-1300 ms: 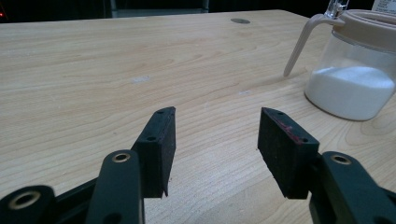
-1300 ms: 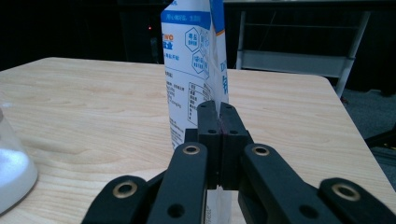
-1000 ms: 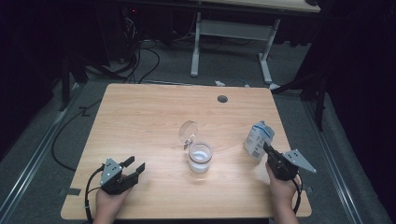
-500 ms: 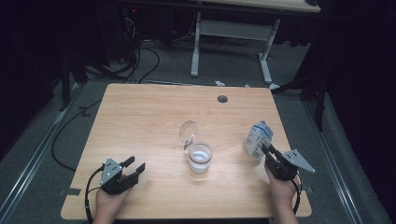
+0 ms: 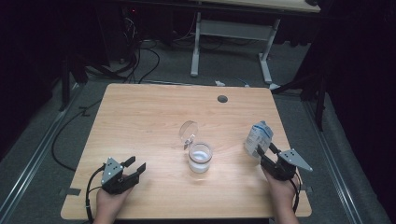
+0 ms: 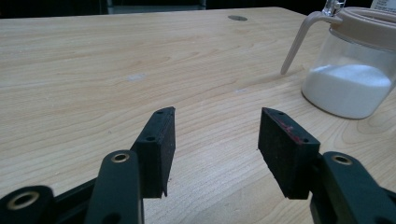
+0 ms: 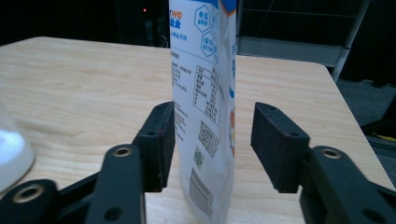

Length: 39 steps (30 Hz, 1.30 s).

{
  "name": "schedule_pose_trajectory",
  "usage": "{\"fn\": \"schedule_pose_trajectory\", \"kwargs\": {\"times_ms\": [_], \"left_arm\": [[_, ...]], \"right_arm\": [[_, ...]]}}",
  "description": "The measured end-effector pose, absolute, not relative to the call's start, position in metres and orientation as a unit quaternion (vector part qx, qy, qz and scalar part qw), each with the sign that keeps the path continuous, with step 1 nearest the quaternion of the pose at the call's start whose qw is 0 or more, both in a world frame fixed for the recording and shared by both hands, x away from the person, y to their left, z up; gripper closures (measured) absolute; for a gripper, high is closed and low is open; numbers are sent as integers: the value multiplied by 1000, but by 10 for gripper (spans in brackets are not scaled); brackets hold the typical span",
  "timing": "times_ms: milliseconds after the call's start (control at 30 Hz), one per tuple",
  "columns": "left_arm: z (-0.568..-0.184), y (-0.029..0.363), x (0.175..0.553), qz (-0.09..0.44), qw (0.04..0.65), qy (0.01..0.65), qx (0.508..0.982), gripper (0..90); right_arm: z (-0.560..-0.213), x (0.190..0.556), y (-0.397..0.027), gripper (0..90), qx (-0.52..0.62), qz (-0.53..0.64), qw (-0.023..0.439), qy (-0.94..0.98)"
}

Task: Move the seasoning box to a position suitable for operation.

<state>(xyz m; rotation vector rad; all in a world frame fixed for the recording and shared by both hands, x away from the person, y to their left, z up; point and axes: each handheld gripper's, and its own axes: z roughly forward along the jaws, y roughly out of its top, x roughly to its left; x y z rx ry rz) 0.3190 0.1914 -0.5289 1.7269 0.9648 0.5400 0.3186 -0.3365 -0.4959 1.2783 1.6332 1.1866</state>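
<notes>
Your right gripper [image 5: 264, 150] has just been opening its fingers; the bag [image 7: 205, 107] stands upright between them, let go, near the bench's right edge. Its top is cut off.

On one table [image 5: 140, 116] stand one white pouch [image 5: 258, 138], one lidded jar [image 5: 200, 158], and two tools.

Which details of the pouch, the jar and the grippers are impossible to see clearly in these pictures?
- Pouch: its top is cut off by the upper edge of the right gripper view; the print is too small to read in the high view.
- Jar: the right edge of the left gripper view cuts it; its open lid is mostly outside.
- Right gripper: in the high view, whether the pads touch the pouch is too small to tell.
</notes>
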Motion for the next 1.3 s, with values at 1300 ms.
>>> {"fn": "schedule_pose_trajectory", "kwargs": {"times_ms": [1300], "left_arm": [[-524,176,331,213,521,418,713,512]], "right_arm": [[-509,276,-310,526,503,421,357,665]]}}
